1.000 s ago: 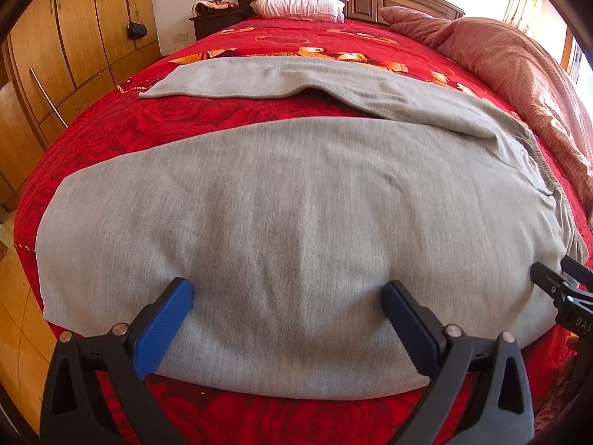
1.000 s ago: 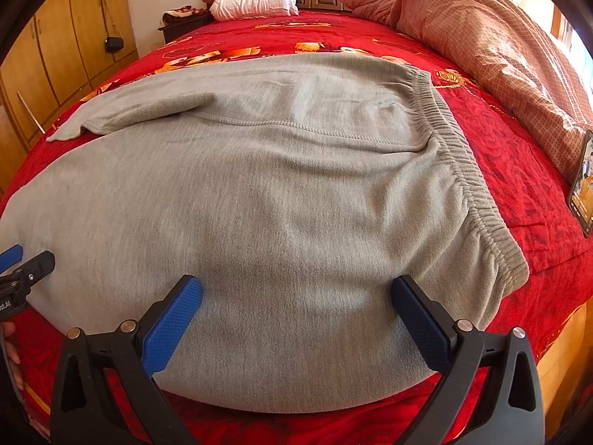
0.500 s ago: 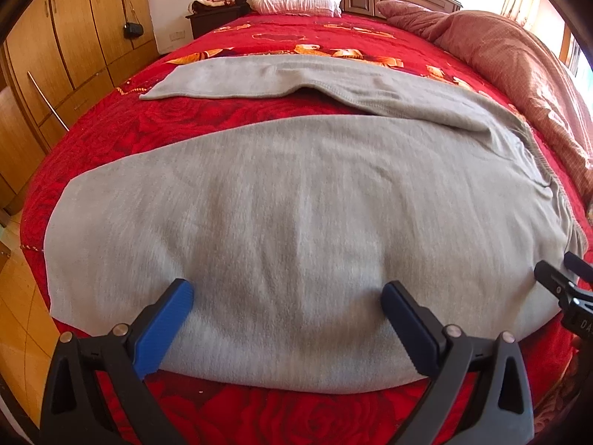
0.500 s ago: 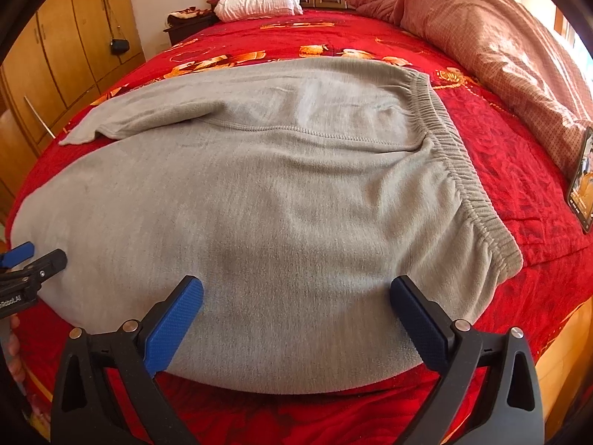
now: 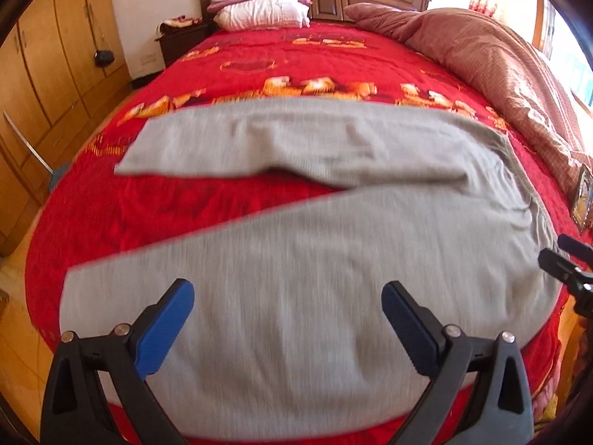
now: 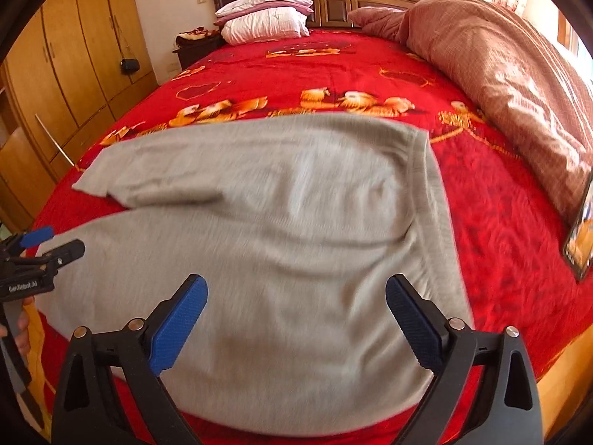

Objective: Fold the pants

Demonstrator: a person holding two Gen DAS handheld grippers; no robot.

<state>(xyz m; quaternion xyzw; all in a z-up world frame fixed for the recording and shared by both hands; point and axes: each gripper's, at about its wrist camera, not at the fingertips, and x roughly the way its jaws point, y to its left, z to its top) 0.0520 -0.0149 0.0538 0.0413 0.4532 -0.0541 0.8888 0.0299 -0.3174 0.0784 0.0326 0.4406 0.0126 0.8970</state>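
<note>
Your left gripper (image 5: 287, 319) hangs with jaws spread wide, empty, over the near leg of the grey sweatpants (image 5: 296, 259), which lie flat across the red bedspread (image 5: 111, 215). Your right gripper (image 6: 294, 315) is likewise released, above the waistband end.

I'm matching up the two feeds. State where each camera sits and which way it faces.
Left wrist: on the left tool, facing the headboard over the pants legs; the right tool shows at the right edge.
Right wrist: on the right tool, facing the headboard over the waistband end; the left tool shows at the left edge.
Shared: pants, red bedspread, pillows.
</note>
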